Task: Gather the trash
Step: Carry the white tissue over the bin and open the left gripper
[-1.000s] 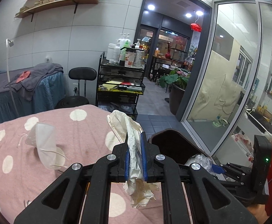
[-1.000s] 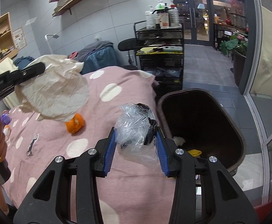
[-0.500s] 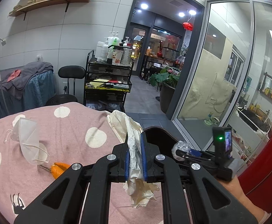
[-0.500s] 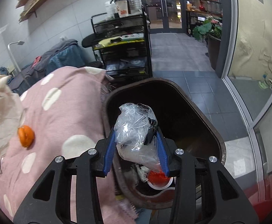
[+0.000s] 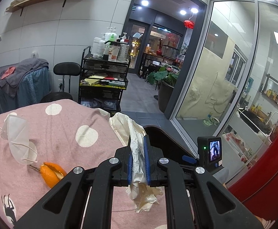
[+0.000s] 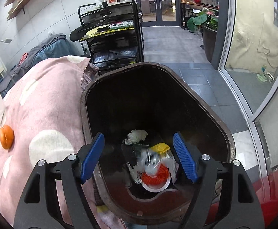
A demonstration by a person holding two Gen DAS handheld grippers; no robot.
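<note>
A crumpled, stained paper [image 5: 138, 164] is held upright; a clear plastic wrapper [image 6: 150, 161] (blurred) is seen inside the dark bin [image 6: 211, 114].

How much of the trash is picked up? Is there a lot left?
Some is done: the bin already holds scraps, and a clear bag lies in it under the open right tongs, which have just been opening. In hand: the left tongs pinch a crumpled paper, not binned yet. Left on the bed: a face mask and an orange peel.
</note>
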